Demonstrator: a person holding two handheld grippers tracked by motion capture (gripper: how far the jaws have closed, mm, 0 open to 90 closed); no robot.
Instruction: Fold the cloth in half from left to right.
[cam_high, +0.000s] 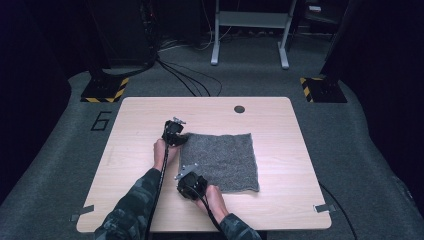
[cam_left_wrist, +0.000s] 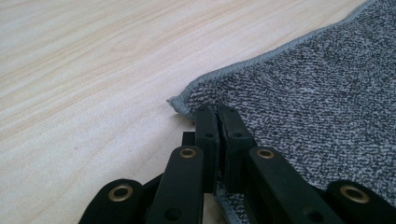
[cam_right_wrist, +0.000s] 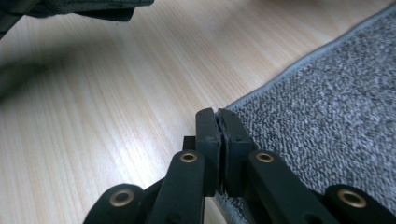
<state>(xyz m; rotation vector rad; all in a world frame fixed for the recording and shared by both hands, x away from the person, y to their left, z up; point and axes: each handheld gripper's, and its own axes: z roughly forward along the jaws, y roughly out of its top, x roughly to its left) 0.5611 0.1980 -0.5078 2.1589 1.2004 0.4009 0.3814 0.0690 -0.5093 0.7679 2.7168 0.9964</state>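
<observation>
Pale wood counter (cam_high: 150, 170) on dark carpet. Grey towel (cam_high: 225, 160) lies flat, right of centre. Left gripper (cam_high: 176, 141): jaws clamped on towel's far-left corner. Right gripper (cam_high: 191, 176): jaws clamped on towel's near-left edge. Towel hem pinched between both pairs.

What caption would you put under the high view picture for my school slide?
Two hand-held grippers, left gripper and right gripper, pinch the left edge of a grey towel on a wooden table.
</observation>
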